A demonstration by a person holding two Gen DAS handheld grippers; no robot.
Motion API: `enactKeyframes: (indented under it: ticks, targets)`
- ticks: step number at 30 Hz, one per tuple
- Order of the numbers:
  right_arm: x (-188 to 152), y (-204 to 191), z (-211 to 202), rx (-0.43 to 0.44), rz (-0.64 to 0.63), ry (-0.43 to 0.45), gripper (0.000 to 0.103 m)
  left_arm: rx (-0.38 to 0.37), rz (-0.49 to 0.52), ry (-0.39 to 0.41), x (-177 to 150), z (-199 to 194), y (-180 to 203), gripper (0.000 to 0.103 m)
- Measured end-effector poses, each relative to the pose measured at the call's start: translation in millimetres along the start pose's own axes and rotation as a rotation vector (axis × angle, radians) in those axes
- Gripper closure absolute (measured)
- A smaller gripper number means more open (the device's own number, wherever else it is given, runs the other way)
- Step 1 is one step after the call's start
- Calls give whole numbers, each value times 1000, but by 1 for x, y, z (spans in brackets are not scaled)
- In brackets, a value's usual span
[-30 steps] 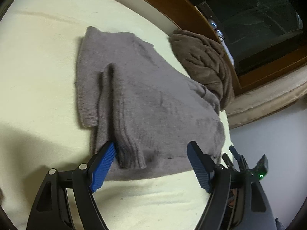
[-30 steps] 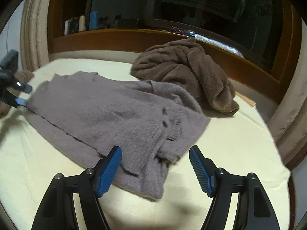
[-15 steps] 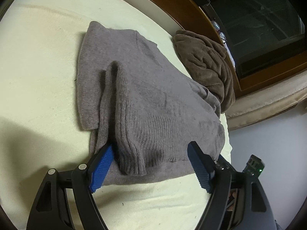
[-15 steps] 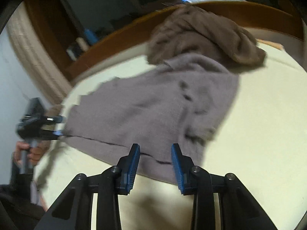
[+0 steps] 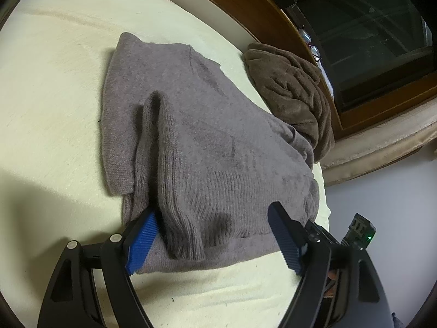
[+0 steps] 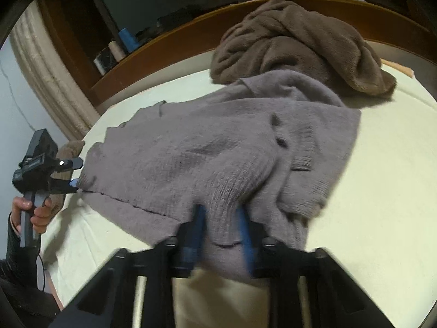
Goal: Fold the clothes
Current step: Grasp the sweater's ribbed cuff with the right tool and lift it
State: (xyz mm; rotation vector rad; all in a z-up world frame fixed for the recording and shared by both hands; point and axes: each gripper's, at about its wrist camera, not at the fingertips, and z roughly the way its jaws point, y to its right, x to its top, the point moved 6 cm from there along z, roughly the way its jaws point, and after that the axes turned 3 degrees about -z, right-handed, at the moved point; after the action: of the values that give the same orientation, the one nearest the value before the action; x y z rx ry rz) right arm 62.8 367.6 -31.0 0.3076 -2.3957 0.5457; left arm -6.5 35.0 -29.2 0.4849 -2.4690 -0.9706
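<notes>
A grey knitted sweater (image 5: 207,142) (image 6: 218,150) lies spread on the cream bed (image 5: 54,87). My left gripper (image 5: 213,242) stands open at one end of it. The folded sleeve cuff lies between its blue pads, and the left pad (image 5: 142,239) is tucked against the fabric. In the right wrist view the left gripper (image 6: 77,173) sits at the sweater's far left edge, held by a hand (image 6: 32,210). My right gripper (image 6: 221,229) is at the opposite edge; its jaws are closing and a bunch of knit is pinched between its blue pads.
A crumpled brown fleece garment (image 5: 295,95) (image 6: 295,38) lies on the bed beyond the sweater, touching it. A wooden bed frame (image 5: 245,8) (image 6: 169,46) runs along the back, with glasses (image 5: 308,41) on its ledge. A beige curtain (image 6: 46,73) hangs at the left.
The right gripper has rolled, dropped onto the sweater's near edge and narrowed its jaws from wide open onto a fold of knit. The left gripper has stayed put.
</notes>
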Motion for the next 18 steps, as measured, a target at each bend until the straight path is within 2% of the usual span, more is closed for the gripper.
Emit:
enactKeyframes:
  ticks: [2, 3, 4, 8, 15, 18]
  targets:
    - [5, -4, -4, 28, -4, 31, 89, -14, 18, 8, 0, -1, 3, 43]
    - [9, -6, -8, 44, -3, 53, 89, -21, 30, 11, 1, -1, 6, 66]
    - [15, -7, -12, 62, 1, 77, 89, -27, 39, 15, 2, -1, 9, 79]
    - [39, -11, -18, 109, 17, 139, 89, -50, 47, 41, 13, -3, 17, 85]
    - [87, -8, -13, 83, 12, 202, 89, -84, 28, 130, 55, -15, 27, 89]
    - [108, -2, -10, 48, 5, 226, 89, -93, 27, 134, 70, -13, 29, 89]
